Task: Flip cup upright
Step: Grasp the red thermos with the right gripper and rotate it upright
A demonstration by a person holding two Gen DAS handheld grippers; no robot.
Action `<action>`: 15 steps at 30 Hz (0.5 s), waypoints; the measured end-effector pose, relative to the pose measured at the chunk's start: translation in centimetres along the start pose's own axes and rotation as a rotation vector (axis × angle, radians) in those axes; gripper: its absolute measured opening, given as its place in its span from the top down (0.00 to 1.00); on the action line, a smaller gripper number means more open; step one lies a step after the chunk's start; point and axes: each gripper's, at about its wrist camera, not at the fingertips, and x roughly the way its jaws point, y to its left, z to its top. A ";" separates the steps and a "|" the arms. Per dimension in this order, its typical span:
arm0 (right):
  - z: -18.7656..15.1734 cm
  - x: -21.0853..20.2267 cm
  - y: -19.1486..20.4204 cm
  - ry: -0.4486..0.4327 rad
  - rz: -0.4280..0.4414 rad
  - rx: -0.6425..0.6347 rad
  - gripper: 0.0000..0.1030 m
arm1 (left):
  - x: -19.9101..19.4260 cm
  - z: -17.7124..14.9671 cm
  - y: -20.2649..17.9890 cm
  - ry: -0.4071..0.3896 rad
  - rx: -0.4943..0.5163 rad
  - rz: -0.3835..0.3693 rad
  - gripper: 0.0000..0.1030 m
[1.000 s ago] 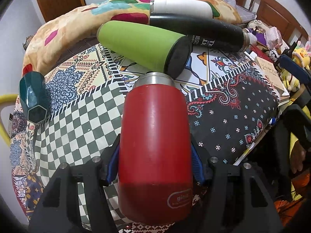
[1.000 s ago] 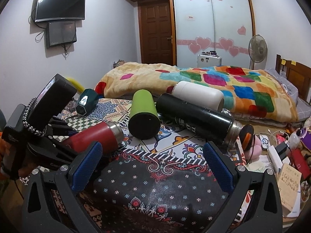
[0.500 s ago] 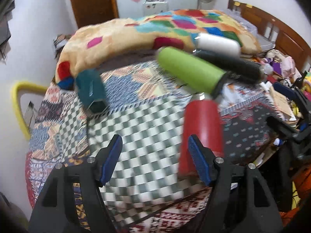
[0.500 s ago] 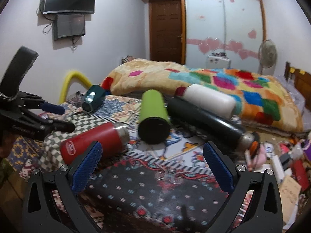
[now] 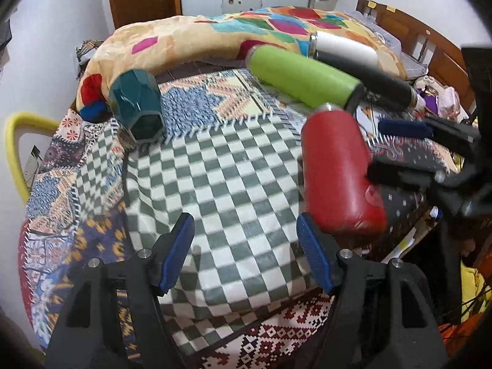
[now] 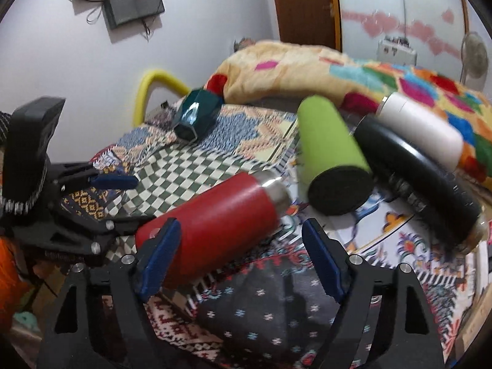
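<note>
A red steel-necked cup (image 5: pixel 336 169) lies on its side on the patterned bed cover (image 5: pixel 233 166); it also shows in the right wrist view (image 6: pixel 221 224). My left gripper (image 5: pixel 246 258) is open and empty, just left of the red cup's base. My right gripper (image 6: pixel 238 264) is open, low over the cover, its left finger (image 6: pixel 158 258) close in front of the red cup's base. A teal faceted cup (image 5: pixel 136 104) lies on its side at the far left, also in the right wrist view (image 6: pixel 195 115).
A green bottle (image 5: pixel 304 75), a black bottle (image 5: pixel 369 77) and a white bottle (image 5: pixel 344 47) lie side by side beyond the red cup, against a colourful quilt (image 5: pixel 196 37). A yellow chair frame (image 5: pixel 15 141) stands left of the bed. Clutter sits off the bed's right edge.
My left gripper let go of the red cup, opened and pulled back to the left. My right gripper moved in towards the red cup.
</note>
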 end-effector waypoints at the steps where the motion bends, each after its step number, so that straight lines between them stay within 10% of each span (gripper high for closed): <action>1: -0.1 0.0 0.0 0.001 0.001 0.006 0.24 | 0.2 -0.3 -0.1 0.002 -0.002 -0.005 0.33; 15: 0.3 1.1 -0.1 0.105 0.024 0.016 0.21 | 0.4 -1.1 -2.6 -0.053 -0.009 -0.103 0.33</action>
